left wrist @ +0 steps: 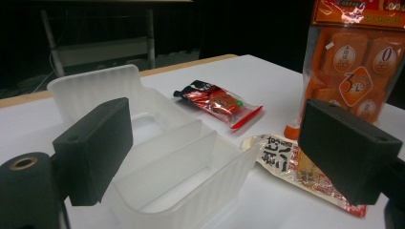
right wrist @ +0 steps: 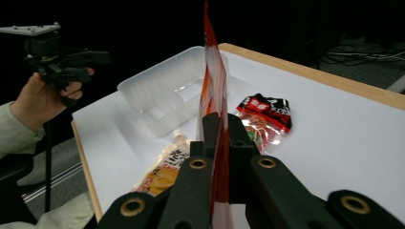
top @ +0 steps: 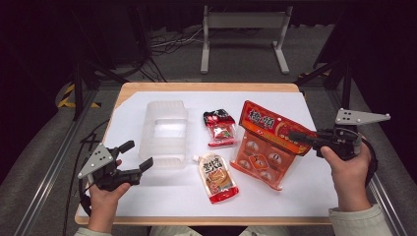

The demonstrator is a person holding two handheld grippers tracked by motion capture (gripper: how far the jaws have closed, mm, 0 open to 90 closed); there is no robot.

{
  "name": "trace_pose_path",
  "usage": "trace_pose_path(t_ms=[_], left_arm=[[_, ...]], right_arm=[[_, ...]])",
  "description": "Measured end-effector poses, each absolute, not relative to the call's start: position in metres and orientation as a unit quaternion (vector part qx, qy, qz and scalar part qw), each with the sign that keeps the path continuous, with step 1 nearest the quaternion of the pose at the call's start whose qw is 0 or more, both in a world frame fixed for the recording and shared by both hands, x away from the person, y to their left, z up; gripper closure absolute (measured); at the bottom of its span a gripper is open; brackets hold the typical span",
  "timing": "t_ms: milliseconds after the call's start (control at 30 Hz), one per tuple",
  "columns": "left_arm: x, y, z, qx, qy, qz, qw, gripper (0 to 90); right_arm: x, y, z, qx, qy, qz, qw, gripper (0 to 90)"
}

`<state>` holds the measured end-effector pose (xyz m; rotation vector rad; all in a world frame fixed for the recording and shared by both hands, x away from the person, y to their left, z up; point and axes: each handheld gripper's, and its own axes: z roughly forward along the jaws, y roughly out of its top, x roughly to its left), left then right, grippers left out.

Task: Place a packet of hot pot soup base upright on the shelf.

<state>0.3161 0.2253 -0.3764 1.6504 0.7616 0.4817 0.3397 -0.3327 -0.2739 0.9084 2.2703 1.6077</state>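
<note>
Right gripper (top: 295,135) — jaws clamped on the edge of a large orange plastic bag of individually wrapped snacks (top: 265,145). The bag is tilted up off the white table top (top: 305,196), its lower corner near the sheet toward the near right; in the right gripper view the bag (right wrist: 213,90) stands edge-on between the two black jaws, pressed from both sides.

Left gripper (top: 139,157) — jaws wide apart, nothing between them, held over the table's near left corner. In the left gripper view the jaws frame a translucent white plastic container with ribbed walls and inner dividers (left wrist: 157,157), which sits on the left half of the table.

Between container and orange bag: a small red-and-black clear-windowed snack packet (top: 220,128) toward the middle of the table, and a spouted orange-and-red pouch (top: 216,177) lying flat closer to the near edge, just beside the container's near right corner.
</note>
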Motion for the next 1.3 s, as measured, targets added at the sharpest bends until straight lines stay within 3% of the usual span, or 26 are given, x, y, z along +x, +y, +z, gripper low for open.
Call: trace_pose_path(t_ms=[400, 667, 967, 1300], left_arm=[[0.320, 0.203, -0.374, 0.727, 0.309, 0.195, 0.581, 18.4], [0.326, 0.187, -0.373, 0.738, 0.307, 0.187, 0.571, 16.2], [0.334, 0.169, -0.370, 0.732, 0.264, 0.151, 0.610, 20.1], [0.344, 0.142, -0.369, 0.740, 0.238, 0.120, 0.618, 10.3]], right_arm=[[0.337, -0.316, -0.255, 0.286, 0.786, 0.535, 0.117, 90.0], [0.340, -0.311, -0.246, 0.269, 0.788, 0.543, 0.107, 90.0], [0.344, -0.288, -0.228, 0.232, 0.796, 0.550, 0.103, 90.0], [0.353, -0.263, -0.218, 0.199, 0.798, 0.562, 0.091, 90.0]])
